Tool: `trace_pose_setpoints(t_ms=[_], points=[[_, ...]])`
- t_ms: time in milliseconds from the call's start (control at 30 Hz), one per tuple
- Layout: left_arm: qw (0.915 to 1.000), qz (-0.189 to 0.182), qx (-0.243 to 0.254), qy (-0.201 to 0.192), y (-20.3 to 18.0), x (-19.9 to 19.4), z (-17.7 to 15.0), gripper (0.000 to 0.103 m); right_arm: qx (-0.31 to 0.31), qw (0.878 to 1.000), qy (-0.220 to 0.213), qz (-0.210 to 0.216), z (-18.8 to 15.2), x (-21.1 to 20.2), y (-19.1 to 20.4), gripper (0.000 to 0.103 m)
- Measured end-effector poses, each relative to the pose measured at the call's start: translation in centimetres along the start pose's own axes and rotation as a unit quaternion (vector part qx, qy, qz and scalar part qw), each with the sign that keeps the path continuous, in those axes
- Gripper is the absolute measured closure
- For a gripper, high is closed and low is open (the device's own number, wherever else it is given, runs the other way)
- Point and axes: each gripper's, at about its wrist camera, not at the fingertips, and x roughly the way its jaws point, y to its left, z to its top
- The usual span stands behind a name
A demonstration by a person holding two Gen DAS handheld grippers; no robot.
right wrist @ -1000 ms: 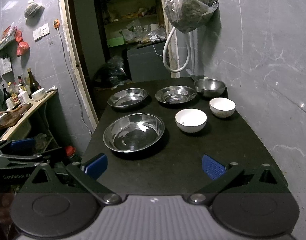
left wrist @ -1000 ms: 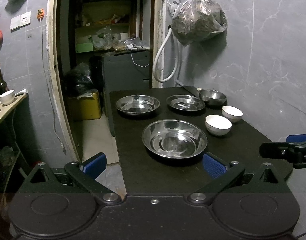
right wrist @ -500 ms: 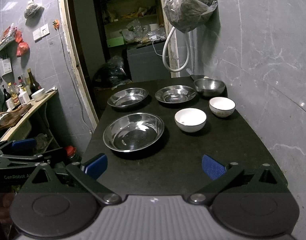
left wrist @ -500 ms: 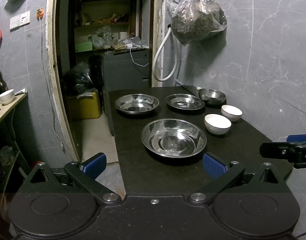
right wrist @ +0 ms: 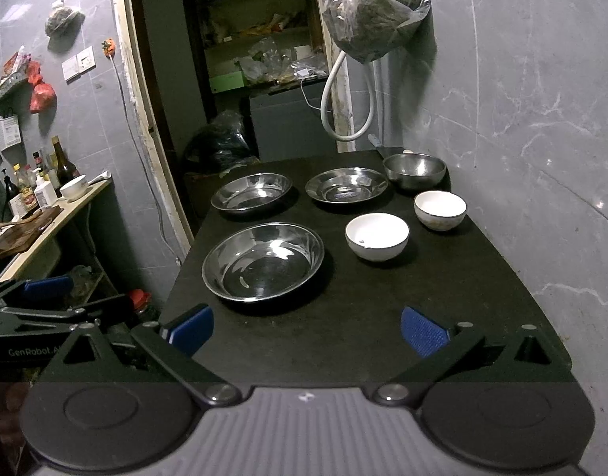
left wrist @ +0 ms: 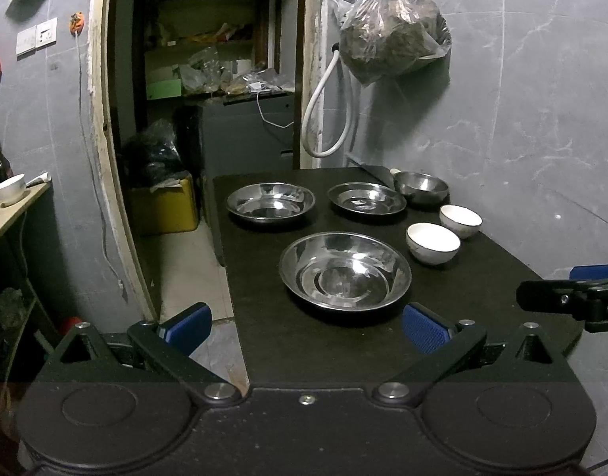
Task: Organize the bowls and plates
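Two hand-held grippers hover spread wide and empty at the near edge of a black table, nothing between their blue ribbed pads. From the left gripper, the large steel basin lies just ahead at 12 o'clock, its near rim between the two fingertips' lines; round, it offers no long axis, only a thin flared lip to pinch. From the right gripper, that same basin sits at about 11 o'clock and the near white bowl at about 1 o'clock, so the left gripper appears the better placed for the basin and the right for the white bowls. Beyond, a second white bowl stands just apart from the first, toward the grey marbled wall. Along the far edge run a shallow steel plate at 11 o'clock, a smaller steel plate at 12, and a deep steel bowl at 1, none touching or stacked. The steel pieces are polished, mirror-bright and likely slippery at the rim; the white bowls look like glazed ceramic, thicker-walled, with a dark line at the lip. Sorting has apparently not begun, and nesting like with like looks the likely course. A filled plastic bag hangs on the wall above the far end.
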Motion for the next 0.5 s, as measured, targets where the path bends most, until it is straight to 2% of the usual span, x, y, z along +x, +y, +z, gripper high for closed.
trace_pose_setpoints(t_ms=[500], points=[[0.9999, 0.000, -0.007, 0.009, 0.61, 0.98, 0.14, 0.001, -0.002, 1.000, 0.009, -0.003, 0.31, 0.99, 0.39, 0.000]])
